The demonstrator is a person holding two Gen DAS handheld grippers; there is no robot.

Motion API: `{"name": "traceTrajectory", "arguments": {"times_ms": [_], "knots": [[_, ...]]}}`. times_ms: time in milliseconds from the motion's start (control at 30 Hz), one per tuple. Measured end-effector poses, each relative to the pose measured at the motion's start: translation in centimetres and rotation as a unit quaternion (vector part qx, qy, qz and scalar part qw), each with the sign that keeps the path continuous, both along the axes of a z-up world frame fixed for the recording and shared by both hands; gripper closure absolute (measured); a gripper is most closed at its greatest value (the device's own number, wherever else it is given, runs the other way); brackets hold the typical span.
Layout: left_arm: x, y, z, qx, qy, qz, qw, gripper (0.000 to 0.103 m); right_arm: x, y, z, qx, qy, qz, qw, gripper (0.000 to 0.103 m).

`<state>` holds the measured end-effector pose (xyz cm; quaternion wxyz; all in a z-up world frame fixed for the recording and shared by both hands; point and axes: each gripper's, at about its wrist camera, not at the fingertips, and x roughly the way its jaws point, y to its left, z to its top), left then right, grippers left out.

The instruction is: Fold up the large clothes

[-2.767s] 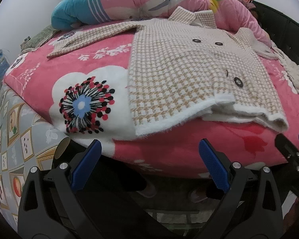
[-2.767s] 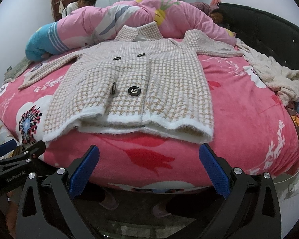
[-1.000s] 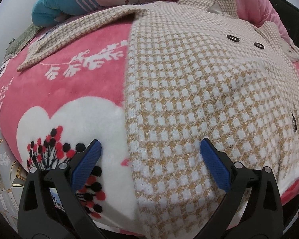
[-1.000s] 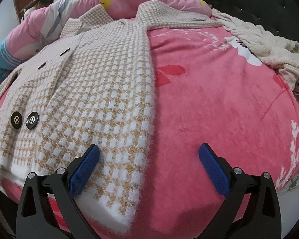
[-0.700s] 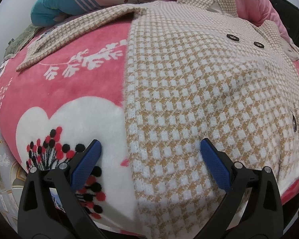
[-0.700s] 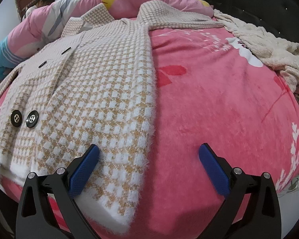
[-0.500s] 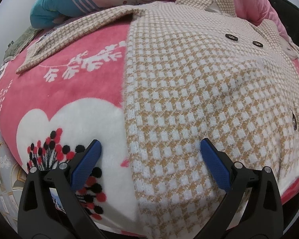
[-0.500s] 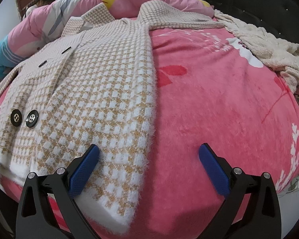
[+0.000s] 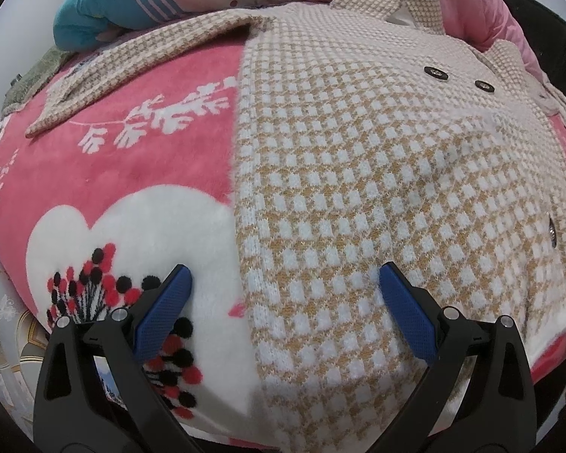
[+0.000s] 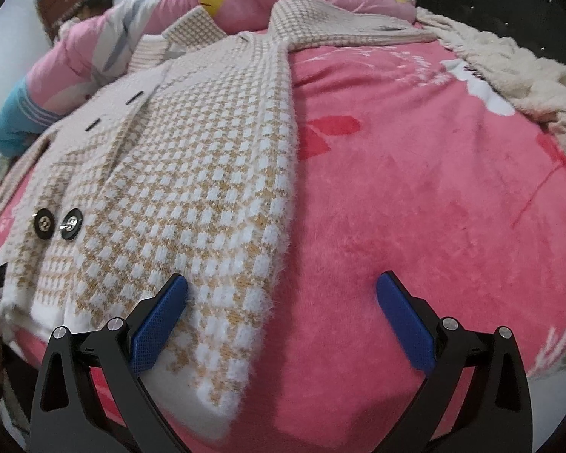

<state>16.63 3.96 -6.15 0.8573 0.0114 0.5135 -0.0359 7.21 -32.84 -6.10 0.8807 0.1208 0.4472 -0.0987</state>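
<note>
Two grippers: left gripper (image 9: 283,294) and right gripper (image 10: 281,298), jaws apart, empty
Coat (image 9: 358,173): lay flat on bed (image 10: 415,196), unfolded
Left: every fold

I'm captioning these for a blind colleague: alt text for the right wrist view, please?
The open right gripper straddles the hem corner of a tan-and-white checked coat lying flat on a pink blanket. A cream knit lies far right.

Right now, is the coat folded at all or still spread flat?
Spread, not folded. The coat lies flat on the blanket, front up, one sleeve stretched out to the side and the hem unturned at the bed's edge.
</note>
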Motion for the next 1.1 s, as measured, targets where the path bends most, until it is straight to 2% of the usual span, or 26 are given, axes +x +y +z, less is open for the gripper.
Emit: {"name": "traceTrajectory", "arguments": {"times_ms": [133, 233, 333, 500, 533, 567, 633, 700, 767, 967, 1100], "knots": [[-0.4, 1.4, 0.8, -0.021, -0.011, -0.019, 0.9995, 0.007, -0.6, -0.6, 0.6, 0.023, -0.01, 0.023, 0.999, 0.006], [-2.1, 2.5, 1.7, -0.033, -0.045, -0.036, 0.9978, 0.007, -1.5, -1.4, 1.6, 0.072, -0.015, 0.033, 0.997, 0.006], [-3.8, 3.5, 2.2, -0.041, -0.074, -0.051, 0.9951, 0.007, -2.2, -1.5, 2.8, 0.09, -0.032, 0.051, 0.994, 0.006], [-5.7, 4.0, 2.4, -0.043, -0.107, -0.059, 0.9916, 0.008, -1.7, -1.3, 3.3, 0.088, -0.02, 0.056, 0.994, 0.021], [-6.0, 4.1, 2.4, -0.048, -0.107, -0.06, 0.9913, 0.01, -1.3, -1.4, 3.2, 0.091, -0.017, 0.054, 0.994, 0.025], [-5.8, 4.1, 2.2, -0.058, -0.104, -0.063, 0.9909, 0.021, -1.1, -1.6, 3.1, 0.097, -0.017, 0.052, 0.994, 0.029], [-5.4, 4.1, 1.8, -0.079, -0.092, -0.066, 0.9904, 0.031, -0.5, -2.2, 2.5, 0.109, -0.011, 0.042, 0.993, 0.036], [-5.0, 3.8, 1.4, -0.097, -0.088, -0.064, 0.9893, 0.037, -0.1, -2.7, 1.9, 0.116, -0.003, 0.031, 0.993, 0.043], [-4.3, 3.9, 0.9, -0.121, -0.077, -0.06, 0.9879, 0.048, -0.3, -2.8, 1.6, 0.121, 0.0, 0.027, 0.992, 0.049], [-4.5, 4.7, 0.1, -0.172, -0.065, -0.051, 0.9815, 0.055, -2.1, -2.4, 1.6, 0.143, 0.009, 0.044, 0.989, 0.068], [-4.5, 4.8, -0.3, -0.195, -0.062, -0.046, 0.9778, 0.054, -1.1, -2.1, 1.0, 0.153, 0.009, 0.046, 0.987, 0.068]]}}
